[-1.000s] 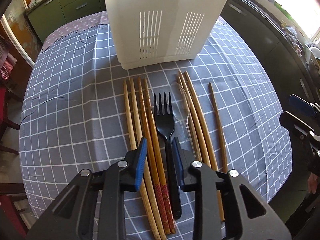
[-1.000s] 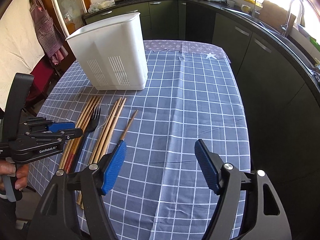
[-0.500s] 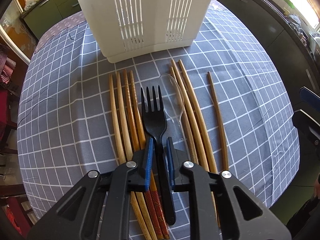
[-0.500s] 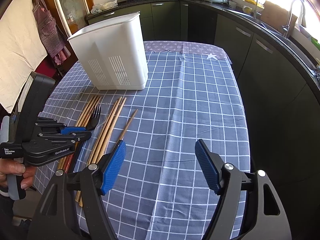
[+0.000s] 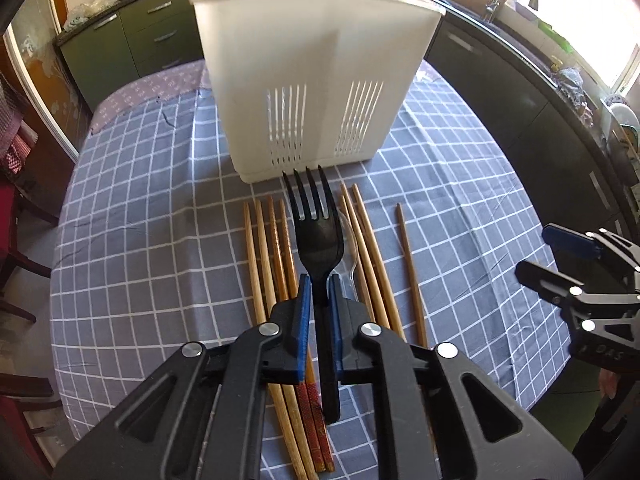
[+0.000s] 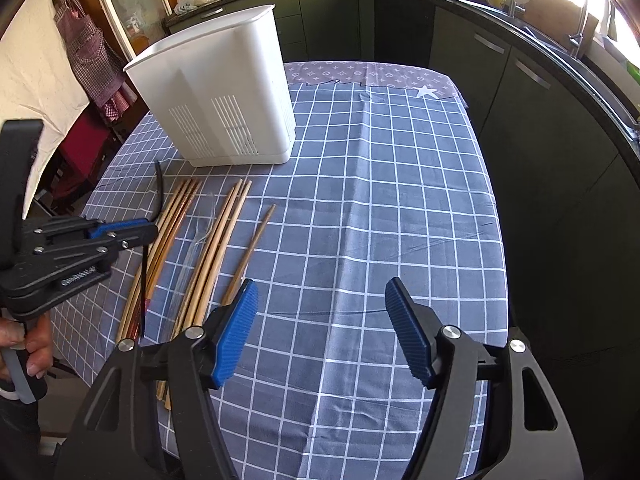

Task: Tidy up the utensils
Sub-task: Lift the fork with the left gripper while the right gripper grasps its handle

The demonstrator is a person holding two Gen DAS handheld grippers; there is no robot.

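Your left gripper (image 5: 319, 300) is clamped on the black fork (image 5: 318, 232), blue pads pressing the neck just below the head. The tines point forward, away from you, toward the white utensil holder (image 5: 316, 80) straight ahead of the gripper. The handle end sticks out back under the gripper body. From the right wrist view the fork (image 6: 159, 184) looks lifted off the cloth, tines curving up above the left gripper (image 6: 120, 230).

Below and just left of your left fingers lie four wooden chopsticks (image 5: 264, 248), side by side on the checked tablecloth (image 5: 140, 240), the inner ones with red patterned ends near you. Just right of the fingers is a clear plastic spoon (image 5: 352, 256), mostly hidden behind the fork. Next right is a bundle of pale chopsticks (image 5: 366, 240), then a single chopstick (image 5: 408, 264) lying apart from the rest.

Your right gripper (image 6: 320, 320) has its fingers wide apart and holds nothing. It hovers over bare tablecloth (image 6: 400, 200), with the single chopstick (image 6: 252, 248) just ahead-left of its left pad. The holder (image 6: 216, 92) stands upright, far ahead and to the left of it. Your hand (image 6: 28, 344) grips the left tool's handle at the left edge.
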